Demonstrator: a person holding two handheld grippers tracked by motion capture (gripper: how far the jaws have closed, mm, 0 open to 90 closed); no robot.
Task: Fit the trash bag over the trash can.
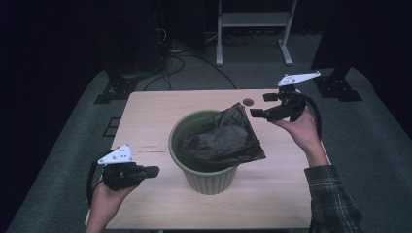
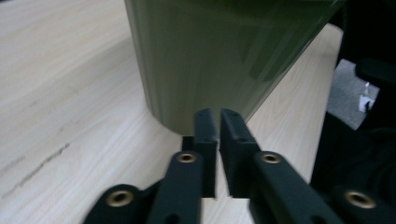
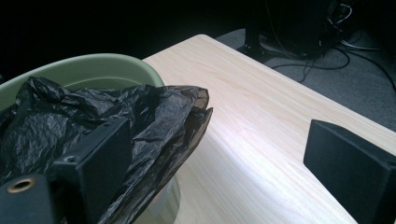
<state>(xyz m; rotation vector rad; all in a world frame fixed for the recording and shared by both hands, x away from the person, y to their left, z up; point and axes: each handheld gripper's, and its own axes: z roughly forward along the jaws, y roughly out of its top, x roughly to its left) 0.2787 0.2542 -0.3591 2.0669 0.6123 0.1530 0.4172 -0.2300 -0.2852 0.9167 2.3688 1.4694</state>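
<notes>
While hidden above, bin (image 2: 210,60) wall.

The room is dim and bluish, with the surroundings falling to black around the lit worktop (image 1: 145,111). A pale glare patch lies on the worktop in the right gripper view, and the near jaws are soft-focused.

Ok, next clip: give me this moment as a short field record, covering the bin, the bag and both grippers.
bin: green bin upright on the wooden table
bag: black plastic bag crumpled in the bin, draped over its right rim
left gripper: left gripper jaws shut, empty, close to the bin's outer wall
right gripper: right gripper jaws wide open, beside the bag's top corner, not gripping it
other: small round dark thing on the table's far edge
</notes>
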